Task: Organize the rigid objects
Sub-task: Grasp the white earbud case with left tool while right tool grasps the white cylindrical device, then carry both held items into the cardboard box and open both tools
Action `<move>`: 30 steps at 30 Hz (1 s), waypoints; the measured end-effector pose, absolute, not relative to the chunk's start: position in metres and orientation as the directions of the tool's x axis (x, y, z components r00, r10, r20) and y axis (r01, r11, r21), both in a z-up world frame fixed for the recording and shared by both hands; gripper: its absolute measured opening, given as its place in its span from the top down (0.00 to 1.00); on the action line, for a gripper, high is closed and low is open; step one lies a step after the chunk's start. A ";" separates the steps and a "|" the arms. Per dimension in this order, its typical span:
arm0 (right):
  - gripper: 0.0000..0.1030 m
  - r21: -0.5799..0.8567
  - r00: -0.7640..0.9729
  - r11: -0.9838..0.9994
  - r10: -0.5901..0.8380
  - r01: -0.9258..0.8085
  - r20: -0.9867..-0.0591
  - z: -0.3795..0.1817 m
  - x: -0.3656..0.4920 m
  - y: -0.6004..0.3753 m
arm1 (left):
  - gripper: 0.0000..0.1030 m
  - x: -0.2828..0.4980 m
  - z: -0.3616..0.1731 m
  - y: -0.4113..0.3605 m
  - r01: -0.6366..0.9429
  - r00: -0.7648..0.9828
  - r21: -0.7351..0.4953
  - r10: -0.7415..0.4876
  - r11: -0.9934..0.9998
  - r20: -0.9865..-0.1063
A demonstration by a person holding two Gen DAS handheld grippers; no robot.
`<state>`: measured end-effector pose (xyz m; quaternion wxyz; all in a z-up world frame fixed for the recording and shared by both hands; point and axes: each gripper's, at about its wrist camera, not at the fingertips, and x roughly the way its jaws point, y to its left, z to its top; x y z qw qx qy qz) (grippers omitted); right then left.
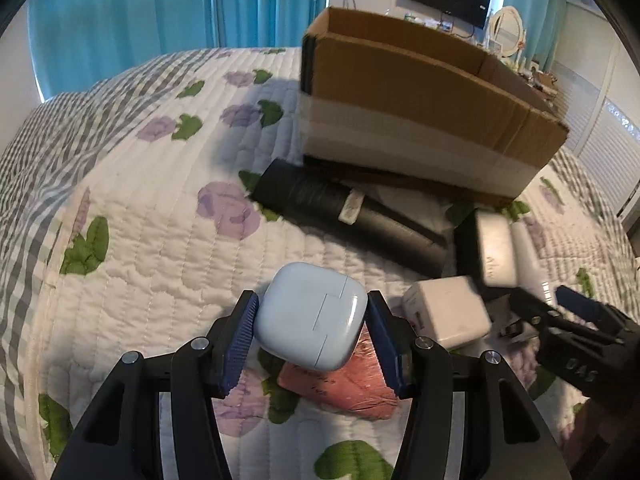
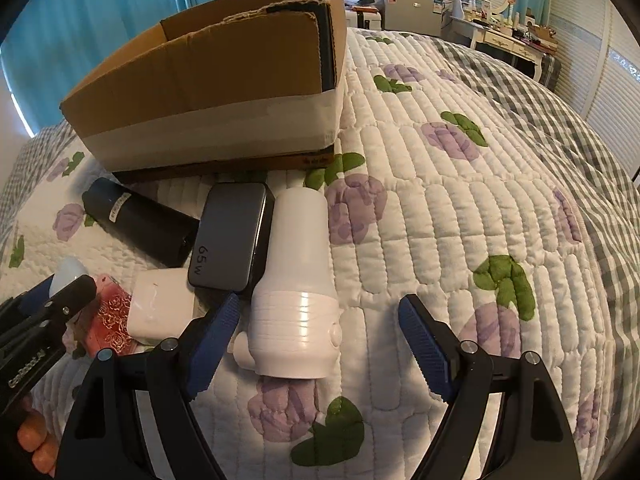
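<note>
My left gripper [image 1: 310, 324] is shut on a pale blue earbud case [image 1: 312, 316], held just above a red patterned box [image 1: 344, 384] on the bed. An open cardboard box [image 1: 400, 92] stands behind. My right gripper [image 2: 320, 344] is open, its jaws either side of a white cylindrical device [image 2: 298, 292] lying on the quilt. Beside it lie a black 65W charger [image 2: 230, 236], a black cylinder [image 2: 140, 224], a white cube adapter [image 2: 160, 304] and the red box [image 2: 110, 320]. The left gripper [image 2: 40, 320] shows at the left edge of the right wrist view.
The floral quilted bed [image 2: 460, 240] stretches to the right. The cardboard box [image 2: 224, 80] stands behind the pile. A dresser [image 2: 508, 40] with a mirror stands beyond the bed. Blue curtains [image 1: 160, 12] hang behind.
</note>
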<state>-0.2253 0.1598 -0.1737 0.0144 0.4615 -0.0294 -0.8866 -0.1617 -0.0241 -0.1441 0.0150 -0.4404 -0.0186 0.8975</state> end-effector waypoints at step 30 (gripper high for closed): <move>0.58 0.059 -0.677 -0.989 -0.135 0.135 -0.723 -0.060 -0.208 0.158 | 0.46 -0.163 -0.042 -0.016 -0.062 -0.702 -0.125 0.132 -0.990 -0.700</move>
